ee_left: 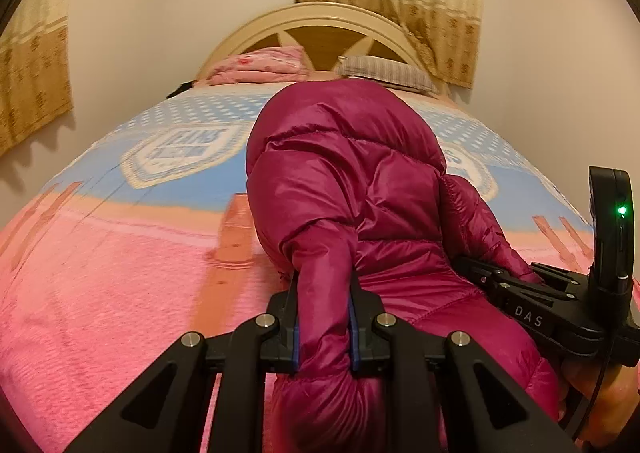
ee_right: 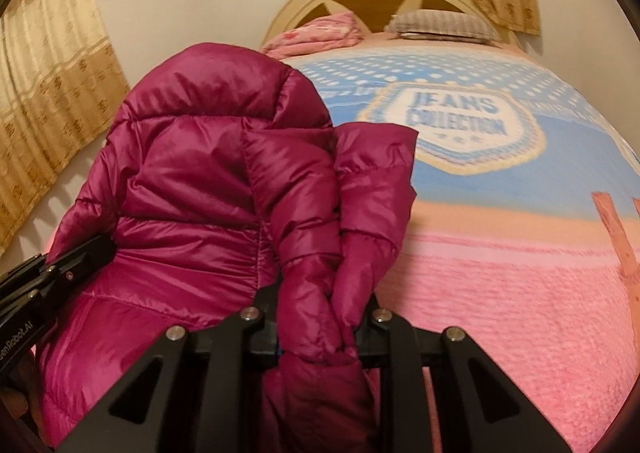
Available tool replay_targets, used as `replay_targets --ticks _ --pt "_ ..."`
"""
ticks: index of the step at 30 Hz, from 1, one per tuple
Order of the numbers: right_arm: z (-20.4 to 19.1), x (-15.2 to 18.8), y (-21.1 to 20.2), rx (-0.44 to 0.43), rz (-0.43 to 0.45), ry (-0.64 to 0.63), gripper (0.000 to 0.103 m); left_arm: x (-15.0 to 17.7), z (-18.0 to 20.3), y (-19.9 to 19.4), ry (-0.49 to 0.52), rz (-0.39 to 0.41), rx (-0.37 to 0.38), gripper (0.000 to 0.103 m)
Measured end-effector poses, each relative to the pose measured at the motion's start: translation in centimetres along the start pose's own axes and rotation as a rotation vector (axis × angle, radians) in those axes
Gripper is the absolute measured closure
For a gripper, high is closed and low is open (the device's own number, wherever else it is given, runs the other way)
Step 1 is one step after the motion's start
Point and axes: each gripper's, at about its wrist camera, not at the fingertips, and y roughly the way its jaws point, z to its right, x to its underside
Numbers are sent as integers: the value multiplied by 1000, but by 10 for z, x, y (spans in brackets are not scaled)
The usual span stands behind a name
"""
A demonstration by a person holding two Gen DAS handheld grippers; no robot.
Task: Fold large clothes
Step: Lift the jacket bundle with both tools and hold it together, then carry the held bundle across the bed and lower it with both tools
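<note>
The left gripper (ee_left: 324,317) is clamped on a fold of the jacket (ee_left: 352,181), blue pads pressing the fabric; the right gripper (ee_right: 324,327) pinches a bunched fold likewise; the jacket is shiny magenta quilted down, puffy, lying on the bed (ee_left: 100,253), whose blanket is nubbly pink and blue

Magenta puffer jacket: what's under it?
Under the magenta puffer jacket lies the pink-and-blue bedspread, visible all around it. Anything directly beneath is covered. The left hand-held gripper and right hand-held gripper each pinch a fold of it.
</note>
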Motion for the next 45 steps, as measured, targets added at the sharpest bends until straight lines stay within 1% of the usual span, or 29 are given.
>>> replay_targets --ticks 4,5,18,28,38,45 --pt "-1 0 1 -33 -6 -41 80 1 -26 -8 -37 8 -30 86" --pt "4 -2 3 -38 -7 -45 80 2 -32 -10 -47 12 -39 86" --pt "-65 -12 32 -126 -34 -154 80 12 -93 -32 -139 32 -123 86" --pt "-98 -13 47 -165 -55 -209 80 23 -116 -38 -182 29 -157 86" --pt "-105 3 64 -182 -112 -233 80 47 -137 -27 -231 -13 -156 86" --pt "-106 7 69 -183 -129 -234 79 54 -143 -21 -240 -21 -154 86"
